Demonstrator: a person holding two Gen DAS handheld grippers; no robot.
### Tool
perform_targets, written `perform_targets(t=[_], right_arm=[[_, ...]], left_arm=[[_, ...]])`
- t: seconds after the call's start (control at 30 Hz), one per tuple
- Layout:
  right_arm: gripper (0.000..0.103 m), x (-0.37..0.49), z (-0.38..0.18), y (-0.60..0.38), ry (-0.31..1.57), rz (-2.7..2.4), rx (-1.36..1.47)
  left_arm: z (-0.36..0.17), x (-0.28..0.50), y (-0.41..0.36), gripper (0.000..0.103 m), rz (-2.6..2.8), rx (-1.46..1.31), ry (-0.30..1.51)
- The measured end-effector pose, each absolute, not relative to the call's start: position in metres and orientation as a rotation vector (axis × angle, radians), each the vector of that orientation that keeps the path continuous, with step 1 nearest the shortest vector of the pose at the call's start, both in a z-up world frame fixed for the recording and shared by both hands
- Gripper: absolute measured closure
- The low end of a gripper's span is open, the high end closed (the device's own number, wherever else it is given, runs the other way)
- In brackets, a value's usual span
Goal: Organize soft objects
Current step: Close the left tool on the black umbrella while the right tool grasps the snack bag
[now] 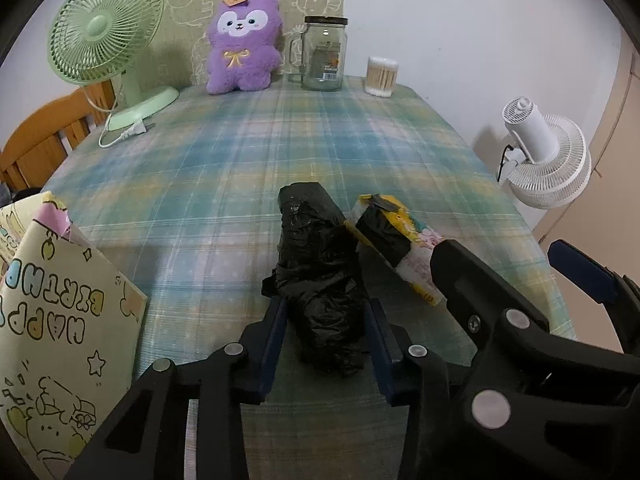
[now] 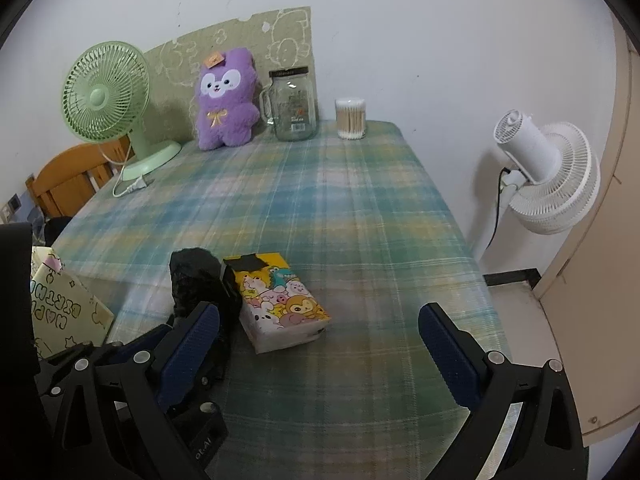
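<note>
Left hand-held gripper [image 1: 326, 320] angled steeply down, clamped on crumpled black plastic bag [image 1: 320, 280], right hand-held gripper [image 2: 320, 344] wide open at 3 o'clock, tilted over cartoon tissue pack [image 2: 280, 304] on plaid desk [image 2: 360, 208]

There were two fans, one green fan [image 2: 105, 94] and one white fan [image 2: 548, 168]. There was one purple plush toy [image 2: 225, 100], one glass jar [image 2: 293, 106], one tub of cotton swabs [image 2: 351, 119], one tissue pack [image 2: 280, 304], one black bag roll [image 1: 320, 276] and one gift bag [image 1: 52, 320].

Green fan [image 1: 106, 28], glass jar [image 1: 323, 56], cotton swabs [image 1: 382, 76]
</note>
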State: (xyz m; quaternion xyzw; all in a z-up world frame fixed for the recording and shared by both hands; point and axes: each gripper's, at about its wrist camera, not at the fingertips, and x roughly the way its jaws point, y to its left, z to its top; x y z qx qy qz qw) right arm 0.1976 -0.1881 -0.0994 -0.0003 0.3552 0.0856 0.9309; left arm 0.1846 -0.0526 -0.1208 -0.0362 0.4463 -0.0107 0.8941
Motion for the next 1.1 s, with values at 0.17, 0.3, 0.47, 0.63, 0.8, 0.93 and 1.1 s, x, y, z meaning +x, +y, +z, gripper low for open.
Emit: perform_targets(t=[0.17, 0.3, 0.47, 0.63, 0.8, 0.93, 1.1], right_arm=[[0.002, 0.199, -0.101, -0.181, 0.732, 0.207, 0.001], [0.002, 0.204, -0.103, -0.174, 0.734, 0.234, -0.008], [0.002, 0.216, -0.112, -0.168, 0.772, 0.247, -0.013], [0.002, 0.226, -0.121, -0.162, 0.811, 0.255, -0.012], [0.005, 0.235, -0.129, -0.159, 0.842, 0.257, -0.004], [0.03, 0.237, -0.133, -0.156, 0.868, 0.26, -0.014], [0.042, 0.232, -0.132, -0.153, 0.872, 0.284, -0.011]], left_arm=[[-0.119, 0.182, -0.047, 0.069, 0.024, -0.066, 0.915], [-0.118, 0.182, -0.04, 0.07, 0.085, -0.053, 0.908], [-0.119, 0.182, -0.036, 0.07, 0.129, -0.031, 0.897], [-0.122, 0.184, -0.034, 0.07, 0.129, -0.025, 0.893], [-0.124, 0.187, -0.032, 0.07, 0.124, -0.039, 0.898], [-0.125, 0.187, -0.032, 0.07, 0.12, -0.029, 0.897], [-0.124, 0.185, -0.03, 0.07, 0.11, -0.034, 0.902]])
